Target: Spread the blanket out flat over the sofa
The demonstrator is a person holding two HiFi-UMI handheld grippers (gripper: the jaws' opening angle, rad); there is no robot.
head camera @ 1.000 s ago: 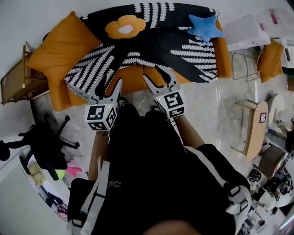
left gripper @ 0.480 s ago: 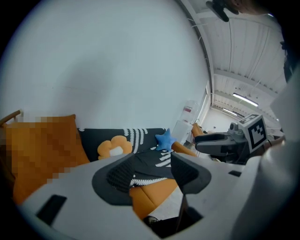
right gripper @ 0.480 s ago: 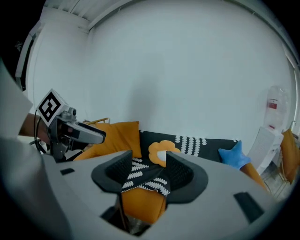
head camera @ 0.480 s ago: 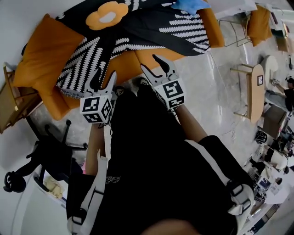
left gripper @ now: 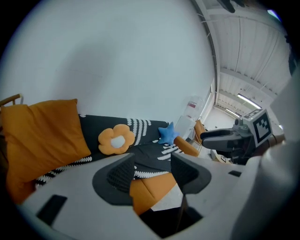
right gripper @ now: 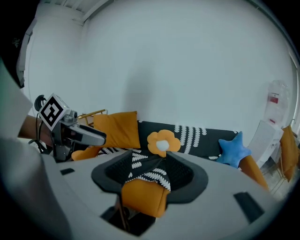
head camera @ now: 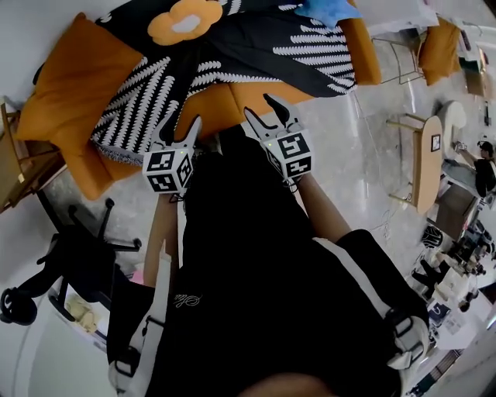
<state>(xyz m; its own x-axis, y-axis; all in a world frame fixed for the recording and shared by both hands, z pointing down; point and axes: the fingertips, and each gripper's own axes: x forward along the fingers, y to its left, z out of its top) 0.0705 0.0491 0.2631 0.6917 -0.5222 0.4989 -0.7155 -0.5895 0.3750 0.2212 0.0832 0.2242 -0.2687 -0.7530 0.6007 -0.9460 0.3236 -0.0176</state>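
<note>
In the head view, the blanket (head camera: pixel 256 46) lies on the orange sofa (head camera: pixel 225 105) at 12 o'clock. It is black with white leaf stripes, soft and bunched in diagonal folds, so it is not yet flat. A flower cushion (head camera: pixel 184 19) and a blue star cushion (head camera: pixel 325 9) rest on it. The left gripper (head camera: pixel 180 130) and right gripper (head camera: pixel 262 112) point at the near edge of the seat, probably to take the blanket's hem there.

In the left gripper view, the dark ribbed jaws stand wide apart and hold nothing. Between them I see the blanket edge and the smooth orange seat, not touched.

In the right gripper view, the jaws are also wide open and empty. A plump orange pillow (right gripper: pixel 117 129) leans at 10 o'clock.
</note>
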